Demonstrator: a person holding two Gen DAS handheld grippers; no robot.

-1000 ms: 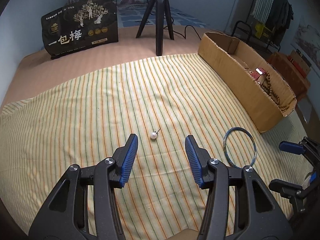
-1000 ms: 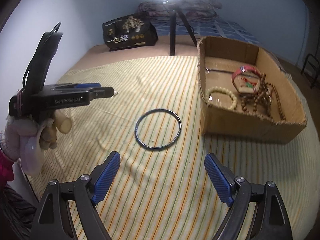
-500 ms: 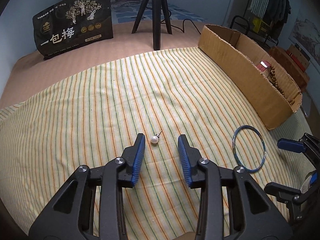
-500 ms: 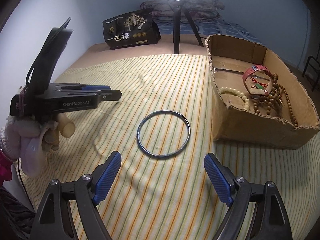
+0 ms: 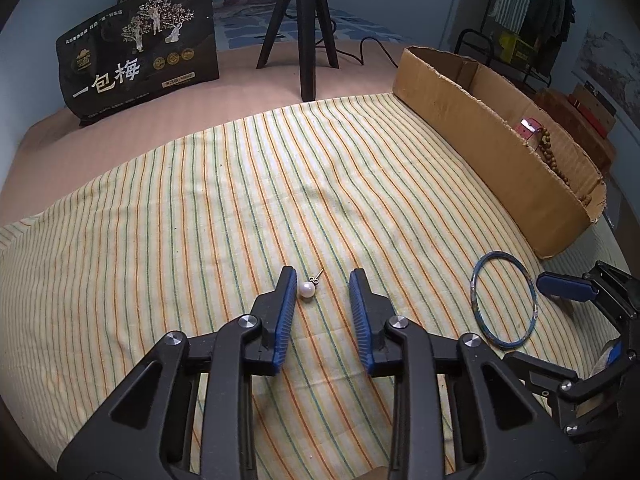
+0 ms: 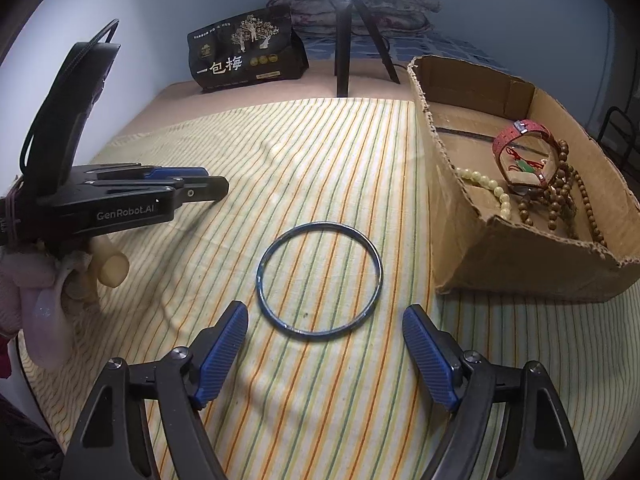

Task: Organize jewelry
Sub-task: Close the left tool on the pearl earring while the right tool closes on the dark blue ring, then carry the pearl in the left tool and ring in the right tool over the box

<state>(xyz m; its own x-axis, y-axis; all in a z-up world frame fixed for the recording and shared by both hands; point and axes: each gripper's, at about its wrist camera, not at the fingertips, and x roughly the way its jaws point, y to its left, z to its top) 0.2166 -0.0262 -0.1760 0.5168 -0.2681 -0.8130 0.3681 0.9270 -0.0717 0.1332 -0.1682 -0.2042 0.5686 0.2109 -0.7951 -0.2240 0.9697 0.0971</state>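
A small pearl earring (image 5: pixel 306 290) lies on the striped cloth between the blue pads of my left gripper (image 5: pixel 322 280). Its jaws are closing; the pearl sits right against the left pad, while the right pad is still a gap away. In the right wrist view the left gripper (image 6: pixel 210 180) is low over the cloth at the left. A dark blue bangle (image 6: pixel 320 226) lies flat just ahead of my right gripper (image 6: pixel 325 312), which is open and empty. In the left wrist view, the right gripper (image 5: pixel 528 320) is beside the bangle (image 5: pixel 500 255).
A cardboard box (image 6: pixel 520 256) at the right holds a red strap (image 6: pixel 516 136), wooden beads (image 6: pixel 560 196) and cream beads (image 6: pixel 486 182). A black snack bag (image 5: pixel 136 52) and a tripod (image 5: pixel 306 32) stand at the back. A gloved hand (image 6: pixel 24 284) holds the left gripper.
The left gripper's jaws have narrowed around the pearl earring. The right gripper has moved closer to the bangle, which now lies just ahead of its fingertips.
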